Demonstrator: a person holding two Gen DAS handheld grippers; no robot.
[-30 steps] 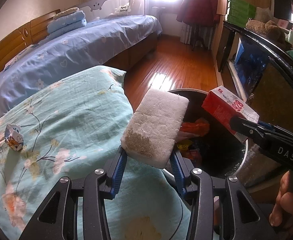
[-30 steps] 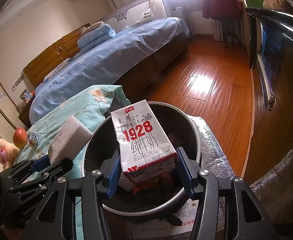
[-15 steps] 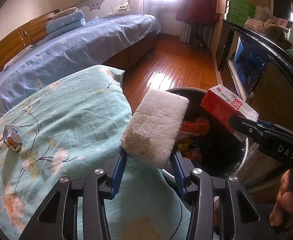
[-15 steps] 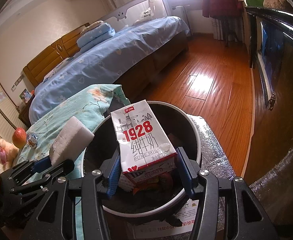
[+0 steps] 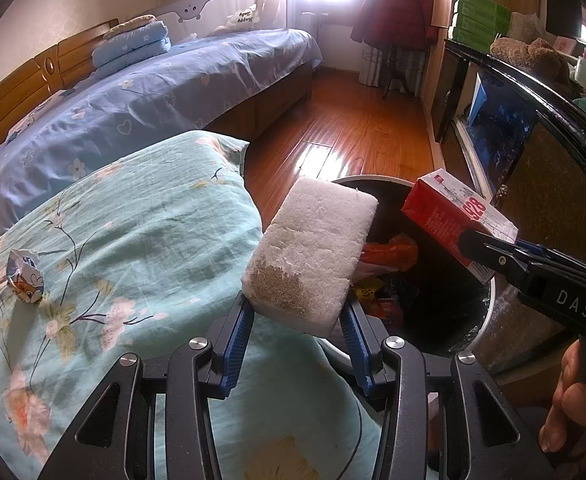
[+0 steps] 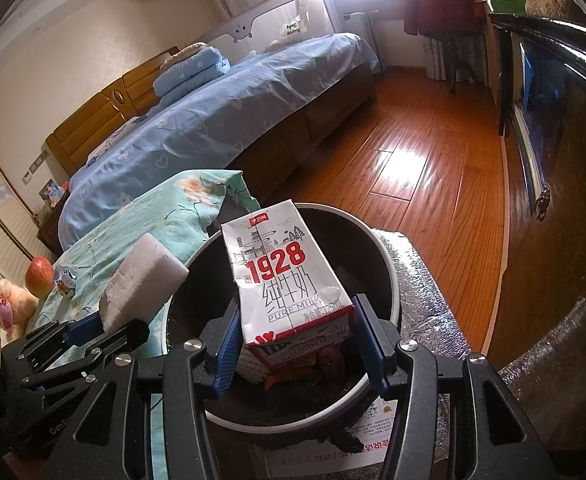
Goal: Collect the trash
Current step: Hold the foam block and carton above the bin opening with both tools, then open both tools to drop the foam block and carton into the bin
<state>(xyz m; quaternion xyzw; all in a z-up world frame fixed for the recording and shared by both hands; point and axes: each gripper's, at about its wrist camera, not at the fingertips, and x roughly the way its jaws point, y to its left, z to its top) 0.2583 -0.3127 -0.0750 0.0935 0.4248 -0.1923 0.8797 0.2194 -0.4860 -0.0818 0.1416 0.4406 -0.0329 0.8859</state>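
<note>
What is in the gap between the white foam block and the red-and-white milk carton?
In the left wrist view, white foam block and red-and-white milk carton have open black trash bin between them, orange wrappers inside.

Left gripper: two black angular finger arms with cut-out openings, each lined on its inner face with a ribbed blue pad; round silver screw heads sit behind the pads, two per arm. Right gripper: identical black frame, blue pads and silver screws; white lettering "DAS" marks its side. A bare hand grips its handle, behind the claw.
</note>
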